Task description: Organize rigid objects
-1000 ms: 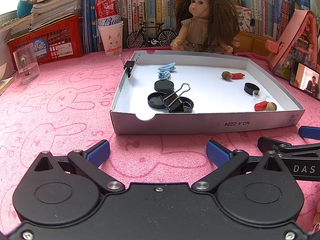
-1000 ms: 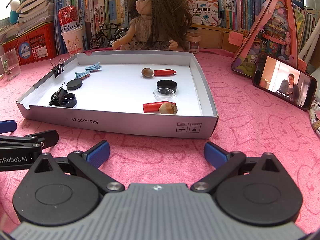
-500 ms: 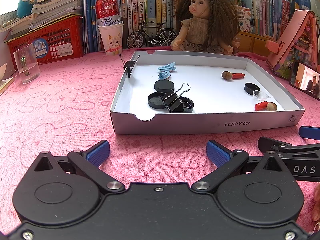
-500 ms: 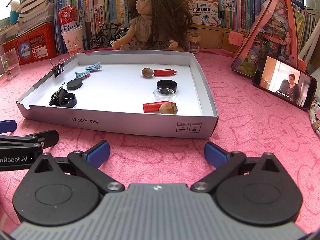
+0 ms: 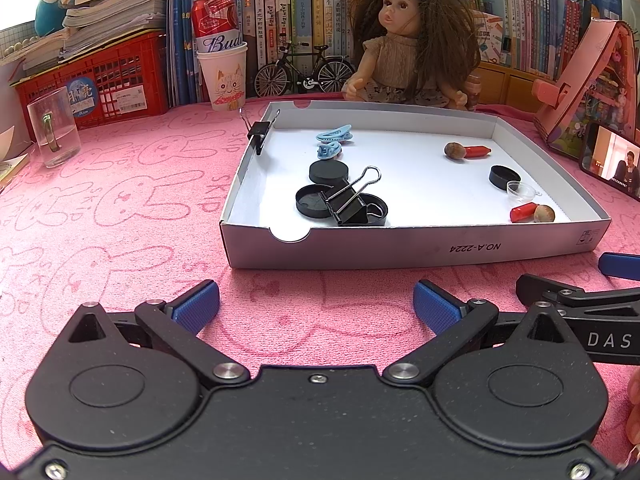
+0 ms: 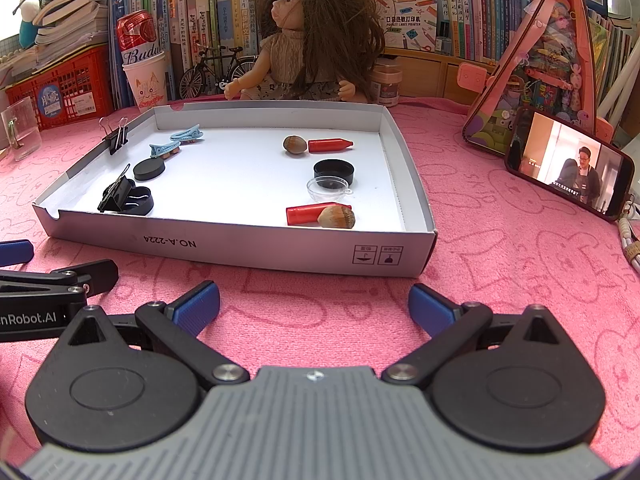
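Note:
A white cardboard tray (image 5: 440, 246) (image 6: 248, 248) lies on the pink cloth. It holds a black binder clip (image 5: 352, 200) (image 6: 116, 196) resting on black round caps (image 5: 314, 202), two blue hair clips (image 5: 334, 136) (image 6: 176, 142), two hazelnuts (image 6: 336, 216) (image 5: 455, 151), two red crayon pieces (image 6: 304, 214) (image 5: 476, 151), a black cap (image 6: 334, 171) and a clear dome (image 6: 327, 189). A small binder clip (image 5: 258, 132) (image 6: 117, 136) is clipped on the tray's left wall. My left gripper (image 5: 316, 306) and right gripper (image 6: 314, 306) hover open and empty in front of the tray.
A doll (image 5: 404, 40) sits behind the tray, with a toy bicycle (image 5: 304, 70), a paper cup with a can (image 5: 222, 72), a red crate (image 5: 100, 76) and books. A glass mug (image 5: 52, 128) stands at left. A phone (image 6: 568, 164) leans on a pink triangular case (image 6: 536, 60) at right.

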